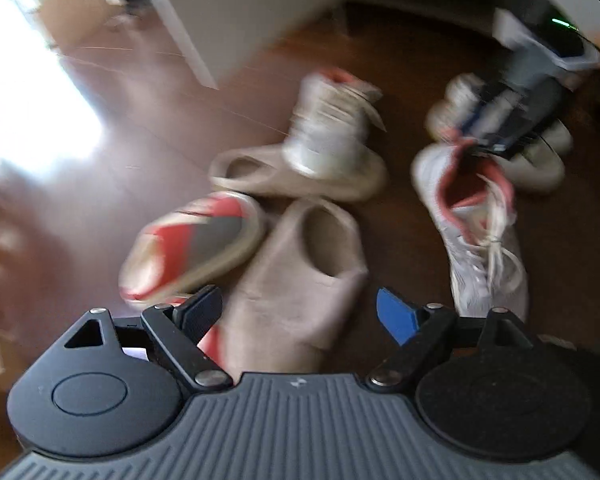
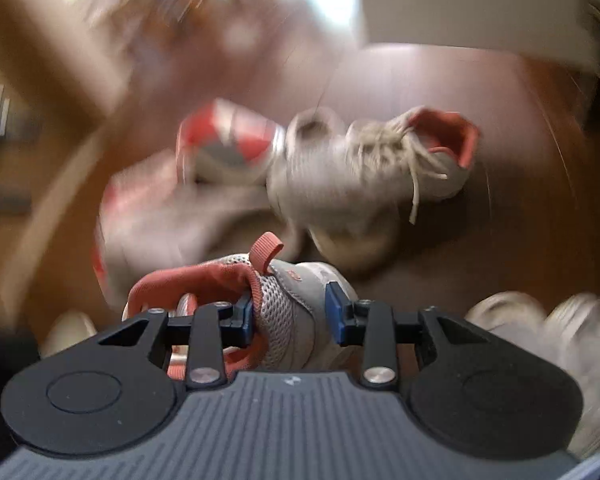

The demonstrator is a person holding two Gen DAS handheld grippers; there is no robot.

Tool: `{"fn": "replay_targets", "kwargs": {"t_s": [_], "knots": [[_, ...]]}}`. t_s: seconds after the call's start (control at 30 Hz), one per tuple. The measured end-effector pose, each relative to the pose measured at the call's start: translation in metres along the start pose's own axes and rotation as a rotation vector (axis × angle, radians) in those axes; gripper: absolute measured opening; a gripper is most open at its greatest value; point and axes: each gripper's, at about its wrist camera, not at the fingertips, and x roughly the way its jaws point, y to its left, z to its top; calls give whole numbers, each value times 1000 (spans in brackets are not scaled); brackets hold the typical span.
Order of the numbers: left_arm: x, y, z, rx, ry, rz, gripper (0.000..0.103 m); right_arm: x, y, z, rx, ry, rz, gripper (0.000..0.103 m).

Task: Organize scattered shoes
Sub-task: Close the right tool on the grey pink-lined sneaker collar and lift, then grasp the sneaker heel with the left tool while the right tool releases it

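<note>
With the left gripper [image 1: 296, 312] being held open and empty, the grey sneaker [image 2: 288, 304] is being pinched by only 1 heel-collar edge in the right gripper [image 2: 289, 310], so slipping is being risked.

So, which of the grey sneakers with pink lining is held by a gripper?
The sneaker in the right gripper, clamped at its heel collar. The other sneaker lies free on the floor beyond it.

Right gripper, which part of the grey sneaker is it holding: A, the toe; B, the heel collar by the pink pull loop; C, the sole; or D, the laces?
B: the right gripper has one finger inside the pink lining and one outside the heel of the grey sneaker, just below the pull loop.
</note>
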Motion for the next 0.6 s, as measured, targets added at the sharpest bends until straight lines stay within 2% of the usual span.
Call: {"fn": "replay_targets", "kwargs": {"t_s": [0.07,0.1,0.17,0.2,0.23,0.3,0.33,0.4,0.47,0.53,0.6], "knots": [[12,-16,2,38,28,-34,87,8,-3,-4,-9,26,-60,36],[20,-25,2,51,38,-54,87,0,-12,-8,107,-36,-85,42],[31,-33,4,49,48,-86,87,-26,-20,-23,368,-178,-101,81],[37,-34,5,39,51,-102,86,-32,-18,-29,427,-208,-106,86],[45,-35,8,27,55,-120,86,-45,-8,-52,584,-268,-116,88],[59,-34,13,13,51,-148,86,-47,11,-72,662,-254,-115,92],[65,-34,16,7,46,-168,86,-40,38,-93,694,-208,-127,92],[79,-36,23,-5,47,-208,86,-18,79,-107,615,-130,-152,92],[89,-38,30,-26,36,-216,86,10,115,-113,482,-42,-223,91],[103,-39,41,-117,8,-228,86,38,141,-111,356,-3,-316,90],[113,-34,50,-224,-11,-253,83,49,152,-111,311,-13,-368,88]]}}
